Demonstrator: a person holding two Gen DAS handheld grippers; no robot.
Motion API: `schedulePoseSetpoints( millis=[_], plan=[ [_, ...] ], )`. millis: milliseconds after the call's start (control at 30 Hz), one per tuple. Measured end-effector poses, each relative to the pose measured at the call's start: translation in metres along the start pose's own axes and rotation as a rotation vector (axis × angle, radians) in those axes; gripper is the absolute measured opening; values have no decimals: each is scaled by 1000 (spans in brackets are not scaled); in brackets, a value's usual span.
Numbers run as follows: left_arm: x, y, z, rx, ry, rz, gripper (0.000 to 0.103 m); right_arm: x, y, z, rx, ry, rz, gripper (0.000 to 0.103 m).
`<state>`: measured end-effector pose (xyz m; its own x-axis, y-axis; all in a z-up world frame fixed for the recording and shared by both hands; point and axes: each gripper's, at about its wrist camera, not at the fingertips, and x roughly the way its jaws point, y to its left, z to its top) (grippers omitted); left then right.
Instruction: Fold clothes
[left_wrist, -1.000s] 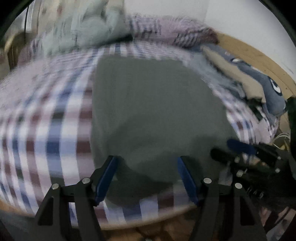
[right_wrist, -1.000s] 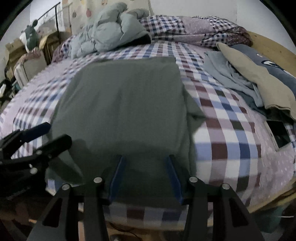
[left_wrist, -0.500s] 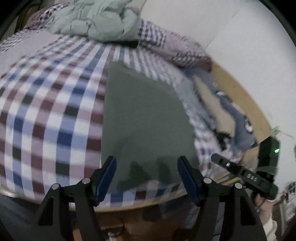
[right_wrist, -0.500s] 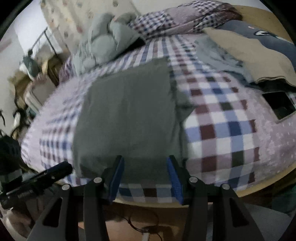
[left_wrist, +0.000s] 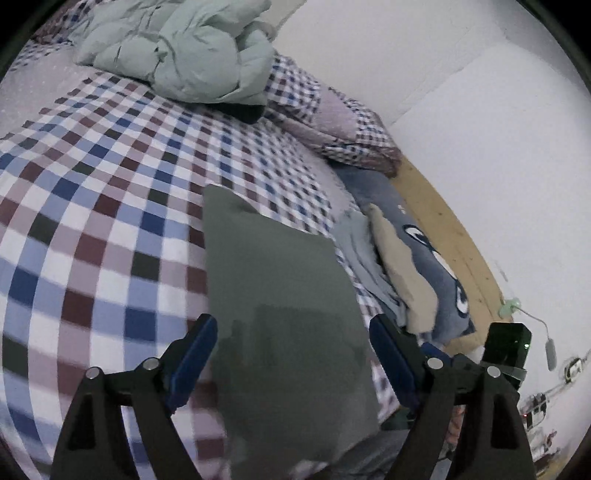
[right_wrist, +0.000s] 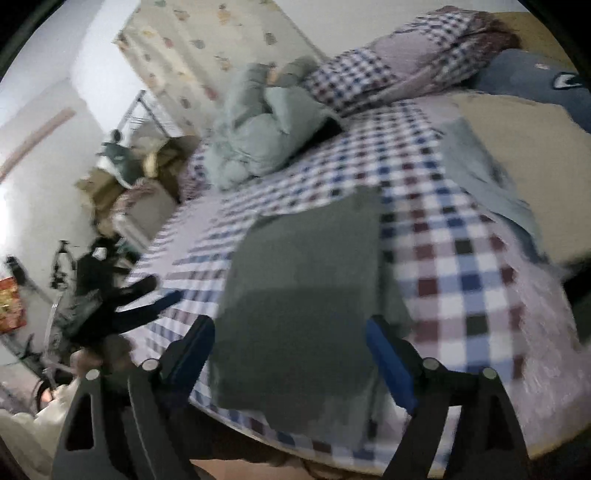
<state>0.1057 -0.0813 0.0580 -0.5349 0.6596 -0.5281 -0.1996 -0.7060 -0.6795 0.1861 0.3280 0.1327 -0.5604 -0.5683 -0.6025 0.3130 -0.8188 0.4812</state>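
A grey-green garment (left_wrist: 280, 295) lies flat as a long folded rectangle on the checked bedspread (left_wrist: 92, 221), its near end reaching the bed's front edge. My left gripper (left_wrist: 293, 354) hovers open above that near end, holding nothing. In the right wrist view the same garment (right_wrist: 306, 280) fills the middle, and my right gripper (right_wrist: 291, 350) is also open over its near end, empty. The left gripper (right_wrist: 147, 299) shows at the left of the right wrist view, blurred. Part of the right gripper (left_wrist: 506, 350) shows at the right of the left wrist view.
A pale green duvet (left_wrist: 177, 48) is bunched at the head of the bed beside a checked pillow (left_wrist: 332, 122). Blue and beige clothes (left_wrist: 406, 280) are heaped along the wooden bed frame (left_wrist: 454, 243). Boxes and clutter (right_wrist: 125, 177) stand beyond the bed's left side.
Both grippers have pulled back and risen from the garment, so it looks smaller and farther. The views have tilted outward. Both stay open and the garment lies still.
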Motion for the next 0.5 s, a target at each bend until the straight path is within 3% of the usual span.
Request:
schedulePoseSetpoints(
  millis=[200, 367, 500],
  plan=[
    [31, 26, 30, -26, 30, 15, 89, 28, -18, 29, -13, 16, 6, 90],
    [56, 35, 49, -12, 51, 41, 90, 63, -58, 60, 67, 69, 59, 94],
    [76, 43, 63, -1, 67, 62, 90, 94, -82, 81, 86, 98, 44, 97]
  ],
)
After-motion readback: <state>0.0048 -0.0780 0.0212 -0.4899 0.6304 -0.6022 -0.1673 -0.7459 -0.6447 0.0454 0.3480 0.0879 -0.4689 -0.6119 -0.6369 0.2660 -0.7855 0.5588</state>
